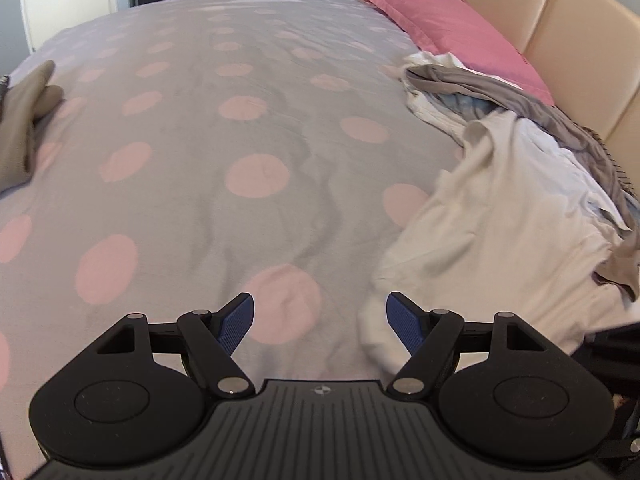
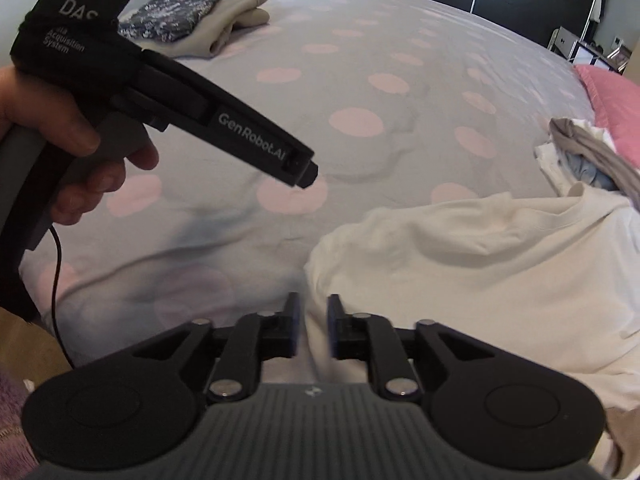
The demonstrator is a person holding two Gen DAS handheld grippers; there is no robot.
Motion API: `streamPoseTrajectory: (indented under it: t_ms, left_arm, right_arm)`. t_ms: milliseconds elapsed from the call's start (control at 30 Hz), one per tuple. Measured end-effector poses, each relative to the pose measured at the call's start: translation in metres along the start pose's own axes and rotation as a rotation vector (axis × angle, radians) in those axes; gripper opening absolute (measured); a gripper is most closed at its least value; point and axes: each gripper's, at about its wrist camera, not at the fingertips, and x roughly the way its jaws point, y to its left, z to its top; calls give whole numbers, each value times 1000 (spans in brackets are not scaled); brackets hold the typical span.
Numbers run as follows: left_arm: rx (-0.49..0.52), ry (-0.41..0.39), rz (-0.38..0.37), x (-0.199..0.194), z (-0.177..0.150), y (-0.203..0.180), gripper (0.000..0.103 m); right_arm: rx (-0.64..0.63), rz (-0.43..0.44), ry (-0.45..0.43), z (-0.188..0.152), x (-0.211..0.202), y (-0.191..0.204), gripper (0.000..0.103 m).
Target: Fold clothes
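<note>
A white T-shirt (image 1: pixel 500 220) lies crumpled on the right side of the polka-dot bedspread (image 1: pixel 224 128). My left gripper (image 1: pixel 320 320) is open wide above the bedspread just left of the shirt's edge, with nothing between its blue pads (image 1: pixel 236 324). In the right wrist view the same T-shirt (image 2: pixel 480 264) spreads to the right. My right gripper (image 2: pixel 314 322) hovers over its left edge, jaws a narrow gap apart; cloth shows below the gap and the pads do not press on it. A hand (image 2: pixel 68 140) holds the left device's handle at upper left.
A pile of mixed clothes (image 1: pixel 500 92) lies against a pink pillow (image 1: pixel 452 28) and the beige headboard (image 1: pixel 580 40). Folded beige clothing (image 2: pixel 236 16) and a dark patterned piece (image 2: pixel 176 12) sit at the bed's far corner. A cable (image 2: pixel 58 280) hangs by the bed edge.
</note>
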Motion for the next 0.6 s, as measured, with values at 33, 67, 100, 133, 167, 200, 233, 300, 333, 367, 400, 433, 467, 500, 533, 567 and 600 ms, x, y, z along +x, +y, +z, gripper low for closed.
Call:
streamPoseTrajectory:
  t_ms: [33,67,100,133,167,200,233,300,333,367,400,433,467,500,533,567,600]
  left_arm:
    - [2,4,-11,1,-1,-3,73]
    - [7,7,-23,3,-1,-6,73]
    - [13,14,-31,6,-1,-10,73]
    - [19,23,-33,10,-2,-13,73]
    - [23,34,-32,16,-3,-16,73]
    - [24,46,-32,21,-5,-17,73]
    - [21,60,-34,28,-7,-19,72]
    - [8,83,-43,41,-11,-21,71]
    - [1,92,-50,48,-12,-22,71]
    - [-6,101,-57,55,-13,-23,70]
    - [-11,113,-61,62,-14,-24,68]
    - [-16,123,-62,68,-14,-25,63]
    - [-22,130,-69,74,-14,-28,57]
    - [-19,134,-74,77,-14,-30,57]
    - [-1,128,-71,79,-14,-35,56]
    - [24,120,-68,80,-13,-40,46]
    - [42,118,-70,80,-13,-43,38]
  right_arm:
    - [-5,-12,3,0,-3,-3,32]
    - [-10,-25,7,-1,-6,-6,33]
    - [-14,-37,10,-1,-9,-9,33]
    - [-13,-56,15,-2,-10,-14,33]
    - [-13,-79,23,-3,-10,-19,36]
    - [-15,-90,44,-4,-8,-26,42]
    - [-18,-101,65,-5,-5,-32,46]
    - [-14,-105,102,-10,1,-42,50]
    - [-4,-87,114,-12,6,-45,52]
    - [0,-67,126,-14,10,-45,58]
    - [-6,-50,136,-16,14,-45,64]
    - [-22,-42,145,-17,20,-44,64]
    - [-43,-43,157,-18,24,-41,65]
    - [-62,-49,166,-20,29,-38,66]
    - [-78,-56,172,-21,32,-37,66]
    - [-93,-62,177,-22,36,-35,66]
    - [-108,-69,183,-24,39,-33,64]
